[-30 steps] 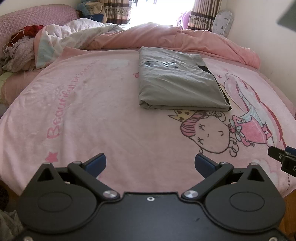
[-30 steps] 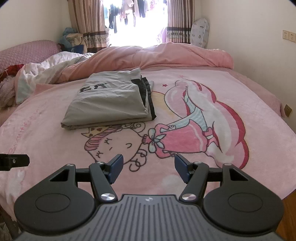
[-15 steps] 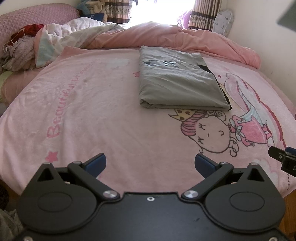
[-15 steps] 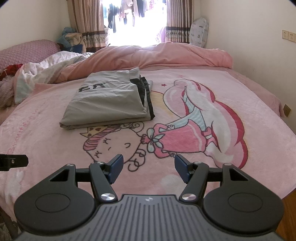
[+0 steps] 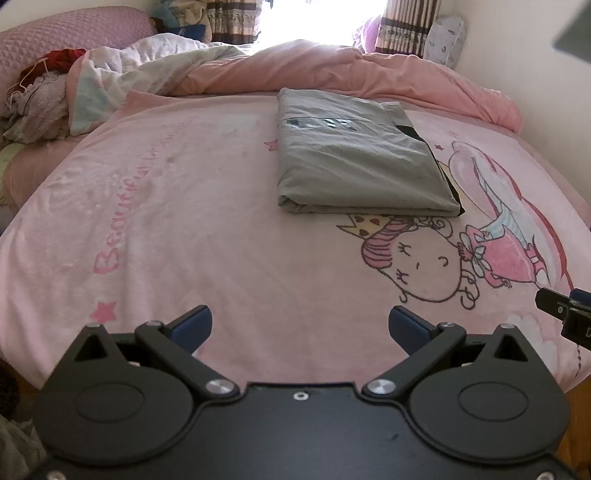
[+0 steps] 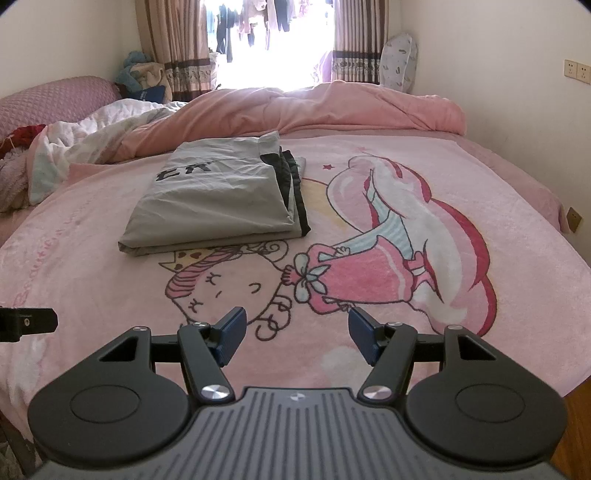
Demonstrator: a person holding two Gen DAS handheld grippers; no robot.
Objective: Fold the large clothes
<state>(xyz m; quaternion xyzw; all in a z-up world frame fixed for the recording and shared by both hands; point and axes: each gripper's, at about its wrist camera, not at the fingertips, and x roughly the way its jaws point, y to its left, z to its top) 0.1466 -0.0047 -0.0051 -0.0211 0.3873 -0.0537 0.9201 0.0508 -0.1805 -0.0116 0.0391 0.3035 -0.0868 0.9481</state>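
Observation:
A grey garment [image 5: 354, 158] with black trim lies folded into a flat rectangle on the pink cartoon blanket [image 5: 184, 229]; it also shows in the right wrist view [image 6: 218, 199]. My left gripper [image 5: 300, 328] is open and empty, held near the bed's front edge, well short of the garment. My right gripper [image 6: 293, 334] is open and empty, also near the front edge, over the cartoon print. Each gripper's tip shows at the edge of the other's view: the right gripper in the left wrist view [image 5: 565, 314], the left gripper in the right wrist view [image 6: 26, 323].
A bunched pink duvet [image 6: 332, 107] and a white quilt [image 6: 110, 129] lie across the far side of the bed. A pile of clothes [image 5: 33, 107] sits at the far left by a purple headboard [image 5: 74, 33]. A wall [image 6: 517, 74] runs along the right.
Both views have shifted only slightly; the garment lies as before and both grippers stay open and empty.

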